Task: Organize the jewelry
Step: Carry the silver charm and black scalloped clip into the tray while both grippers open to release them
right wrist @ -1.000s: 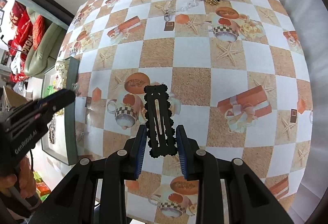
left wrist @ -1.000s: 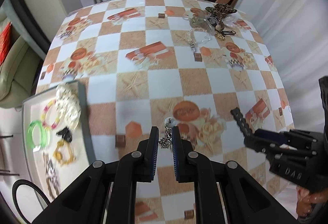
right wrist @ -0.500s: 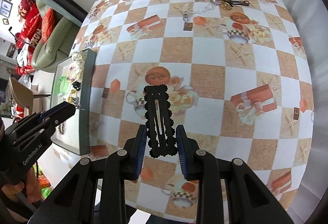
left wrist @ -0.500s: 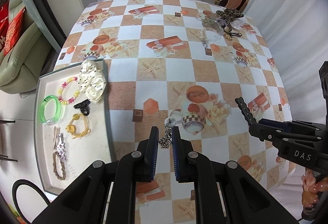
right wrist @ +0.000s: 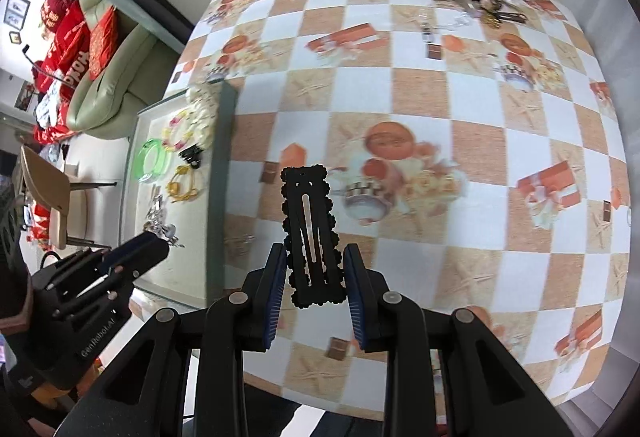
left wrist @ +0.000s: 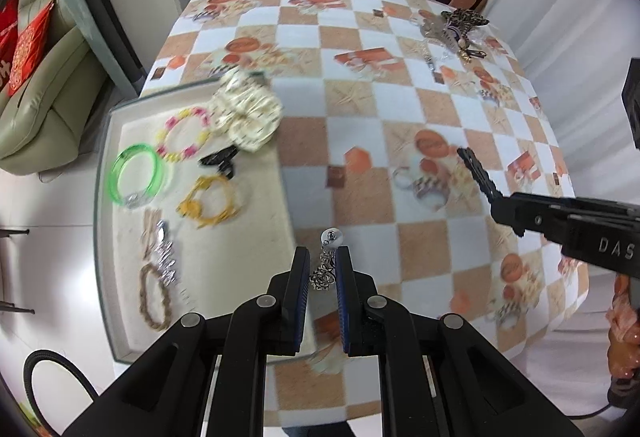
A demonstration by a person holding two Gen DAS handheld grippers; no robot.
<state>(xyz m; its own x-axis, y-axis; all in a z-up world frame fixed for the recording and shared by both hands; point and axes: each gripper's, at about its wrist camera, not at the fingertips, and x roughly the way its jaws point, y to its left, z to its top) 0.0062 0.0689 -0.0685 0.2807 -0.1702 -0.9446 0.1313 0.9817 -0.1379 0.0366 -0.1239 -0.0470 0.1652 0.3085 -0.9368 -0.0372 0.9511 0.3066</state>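
**Carrying two pieces over the table, tray on the left**

Holding both items above the checkered tablecloth (right wrist: 420, 125); nothing sits between either gripper and the tray.

Near: left gripper (left wrist: 322, 265) has its jaws almost together, pinching a small silver earring (left wrist: 325, 269). Its white bead end pokes out past the fingertips, pointing away from the camera, long axis in line with the fingers. It hangs just past the tray's right edge.

Right gripper (right wrist: 313, 269) is part open, clamped on the sides of a black scalloped hair clip (right wrist: 310, 233). Clip's long axis runs along the fingers, free end pointing away and well clear of the fingertips. It's over the cloth, right of the tray.

Middle: grey tray (left wrist: 105, 173) at the table's left edge, holding a brown braided loop (left wrist: 154, 297), a silver piece, a yellow bracelet (left wrist: 210, 201), a small black clip, a green bangle (left wrist: 136, 173), a pink-yellow bead bracelet (left wrist: 182, 133) and a cream scrunchie (left wrist: 246, 109) lapping over the far right rim.

Far: unsorted pile of jewelry (left wrist: 456, 29) at the far right corner of the table. Left of the table, a pale green sofa (right wrist: 108, 77) with red cushions.
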